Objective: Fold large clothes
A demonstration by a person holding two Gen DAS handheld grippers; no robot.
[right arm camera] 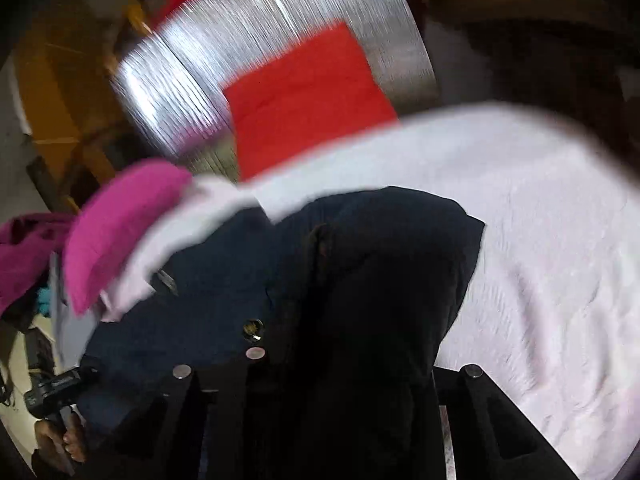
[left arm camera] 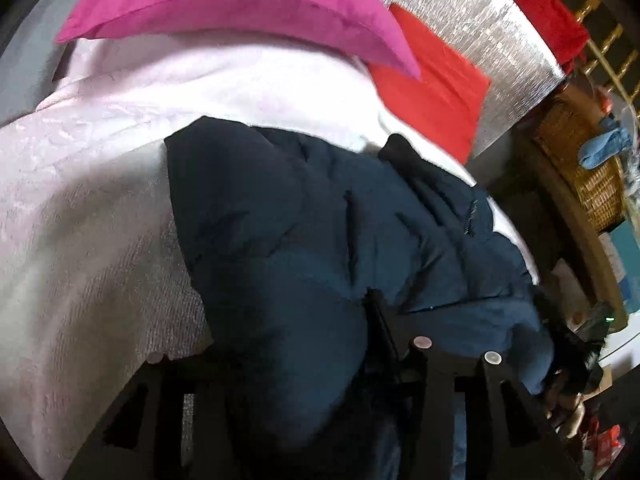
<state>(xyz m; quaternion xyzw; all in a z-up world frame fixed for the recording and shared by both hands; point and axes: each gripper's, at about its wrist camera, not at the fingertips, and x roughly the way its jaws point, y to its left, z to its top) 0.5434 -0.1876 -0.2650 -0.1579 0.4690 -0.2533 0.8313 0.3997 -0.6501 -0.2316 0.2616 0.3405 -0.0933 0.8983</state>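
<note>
Slippage looked the main risk — the bulky navy padded jacket (left arm camera: pixel 320 220) lay on the pale pink bed cover (left arm camera: pixel 80 200), each black claw, left (left arm camera: pixel 320 360) and right (right arm camera: pixel 328 376), clamped on thick slick folds that might pull free.

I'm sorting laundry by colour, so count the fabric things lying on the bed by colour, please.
Navy: 1, the puffer jacket
Magenta: 1, the pillow
Red: 1, the folded cloth
Pale pink: 1, the bedspread under them all
Total: 4
</note>
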